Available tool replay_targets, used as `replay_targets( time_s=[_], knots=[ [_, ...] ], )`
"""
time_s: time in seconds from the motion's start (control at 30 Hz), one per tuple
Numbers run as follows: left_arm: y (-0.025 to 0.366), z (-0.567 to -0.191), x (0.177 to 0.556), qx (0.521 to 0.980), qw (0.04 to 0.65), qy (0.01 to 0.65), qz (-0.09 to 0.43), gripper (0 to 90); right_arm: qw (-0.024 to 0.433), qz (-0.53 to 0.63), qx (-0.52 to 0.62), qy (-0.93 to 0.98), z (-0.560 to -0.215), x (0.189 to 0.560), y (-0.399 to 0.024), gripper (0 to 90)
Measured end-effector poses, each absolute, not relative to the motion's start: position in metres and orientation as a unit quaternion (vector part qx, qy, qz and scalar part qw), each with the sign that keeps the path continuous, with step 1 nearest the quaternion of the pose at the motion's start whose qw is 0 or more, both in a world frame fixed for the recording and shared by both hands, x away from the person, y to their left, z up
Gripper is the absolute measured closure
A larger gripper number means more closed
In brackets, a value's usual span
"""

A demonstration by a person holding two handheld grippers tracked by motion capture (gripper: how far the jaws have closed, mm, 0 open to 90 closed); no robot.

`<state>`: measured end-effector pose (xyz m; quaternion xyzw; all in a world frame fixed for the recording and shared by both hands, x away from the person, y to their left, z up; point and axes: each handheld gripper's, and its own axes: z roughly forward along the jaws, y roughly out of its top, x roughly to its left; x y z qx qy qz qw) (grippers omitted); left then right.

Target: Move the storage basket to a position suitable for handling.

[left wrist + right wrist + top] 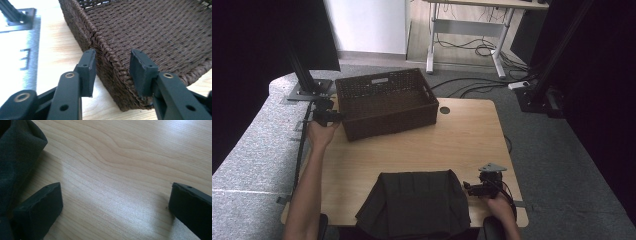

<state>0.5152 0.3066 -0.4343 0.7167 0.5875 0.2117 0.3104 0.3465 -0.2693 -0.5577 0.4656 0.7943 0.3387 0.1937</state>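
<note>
A dark brown woven basket [387, 122] stands at the back left of the wooden table [462, 145]. My left gripper [332, 116] is at the basket's left front corner. In the left gripper view the jaws of that gripper [112, 72] straddle the basket wall [110, 60], one pad outside and one inside, with a slim gap still showing on the inner side. A dark folded cloth [414, 200] lies at the table's near edge. My right gripper [469, 189] rests just right of it, its jaws [115, 202] wide open over bare wood, with the cloth's edge [15, 157] beside the left pad.
A black post on a metal base plate [307, 90] stands just left of the basket. A round cable hole [444, 110] sits in the tabletop to the basket's right. Another desk's legs [499, 55] and cables lie on the floor behind.
</note>
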Motion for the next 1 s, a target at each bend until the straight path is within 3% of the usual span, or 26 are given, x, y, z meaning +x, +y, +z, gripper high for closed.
replay_targets(
  time_s=[0.3,1.0],
  knots=[
    [0.301,-0.438,0.516,0.717,0.304,0.591,0.208,68.1,0.193,0.339,0.466,0.794,-0.558,0.346,-0.269,0.0],
    [0.288,-0.441,0.510,0.741,0.329,0.557,0.182,73.8,0.194,0.339,0.466,0.794,-0.558,0.346,-0.269,0.0]
  ],
)
